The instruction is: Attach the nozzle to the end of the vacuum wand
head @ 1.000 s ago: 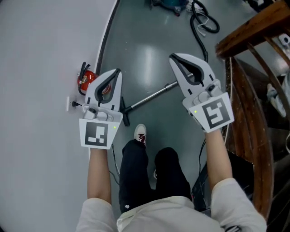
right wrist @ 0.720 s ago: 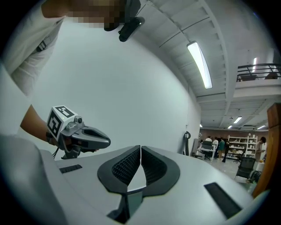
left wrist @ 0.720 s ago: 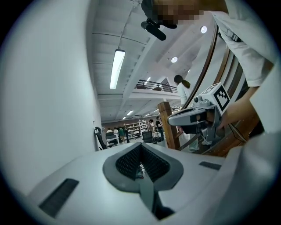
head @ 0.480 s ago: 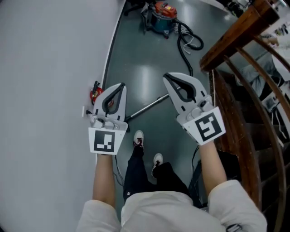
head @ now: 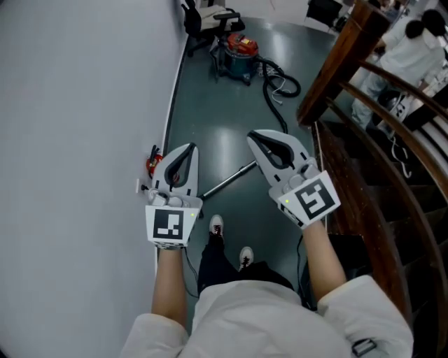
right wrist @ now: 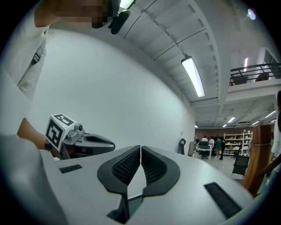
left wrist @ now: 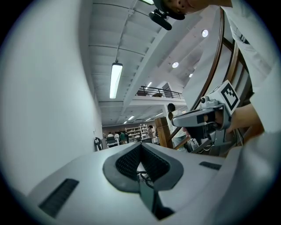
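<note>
The metal vacuum wand [head: 229, 178] lies slanted on the dark floor far below, between my two grippers. Its lower left end runs behind my left gripper [head: 190, 147], so whether a nozzle sits on it is hidden. The left gripper is held high above the floor, shut and empty; in its own view the left gripper [left wrist: 140, 145] has its pads together. My right gripper [head: 252, 134] hangs just as high to the right of the wand, shut with nothing in it, and the right gripper [right wrist: 140, 147] shows closed pads. Both point level into the room.
A red-topped vacuum cleaner [head: 236, 50] with a black hose [head: 278, 78] stands farther along the floor, an office chair [head: 203, 15] behind it. A white wall [head: 77, 105] runs on the left with a small red object [head: 152, 163] at its foot. A wooden stair railing [head: 350, 56] rises on the right.
Both grippers have risen together, still shut, and the floor with the wand looks farther below. The view now reaches further into the room, taking in the vacuum cleaner and chair.
</note>
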`<state>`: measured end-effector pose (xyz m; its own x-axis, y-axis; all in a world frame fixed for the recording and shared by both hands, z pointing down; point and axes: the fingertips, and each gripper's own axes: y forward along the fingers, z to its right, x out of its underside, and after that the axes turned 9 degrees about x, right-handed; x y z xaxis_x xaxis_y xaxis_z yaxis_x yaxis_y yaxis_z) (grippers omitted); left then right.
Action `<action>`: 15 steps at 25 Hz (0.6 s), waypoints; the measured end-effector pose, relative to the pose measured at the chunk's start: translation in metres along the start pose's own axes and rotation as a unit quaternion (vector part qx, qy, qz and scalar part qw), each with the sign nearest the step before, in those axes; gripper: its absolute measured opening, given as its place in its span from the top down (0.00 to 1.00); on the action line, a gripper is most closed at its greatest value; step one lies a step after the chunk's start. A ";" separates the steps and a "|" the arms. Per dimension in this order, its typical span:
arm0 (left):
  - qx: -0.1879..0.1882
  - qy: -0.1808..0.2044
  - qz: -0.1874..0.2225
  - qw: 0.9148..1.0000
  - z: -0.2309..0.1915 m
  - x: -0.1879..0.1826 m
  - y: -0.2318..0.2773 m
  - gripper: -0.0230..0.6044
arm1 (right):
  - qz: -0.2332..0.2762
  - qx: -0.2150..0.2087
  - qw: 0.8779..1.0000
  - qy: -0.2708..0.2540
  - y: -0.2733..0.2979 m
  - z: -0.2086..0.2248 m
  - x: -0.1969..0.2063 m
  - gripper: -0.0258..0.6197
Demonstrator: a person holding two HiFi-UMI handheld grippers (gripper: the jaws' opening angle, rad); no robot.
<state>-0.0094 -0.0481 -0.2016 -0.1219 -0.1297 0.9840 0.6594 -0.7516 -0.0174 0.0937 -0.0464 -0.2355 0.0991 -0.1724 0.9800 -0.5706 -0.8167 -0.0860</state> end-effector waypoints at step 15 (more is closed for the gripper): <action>-0.014 0.039 0.005 0.999 0.061 -0.090 -0.029 0.96 | 0.008 0.011 1.000 -0.015 -0.077 -0.001 -0.066 0.91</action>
<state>0.0277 0.0248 -0.2785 -0.1736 -0.1877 0.9668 0.6407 -0.7671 -0.0338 0.1302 0.0283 -0.2939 0.1148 -0.2010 0.9728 -0.5548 -0.8253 -0.1050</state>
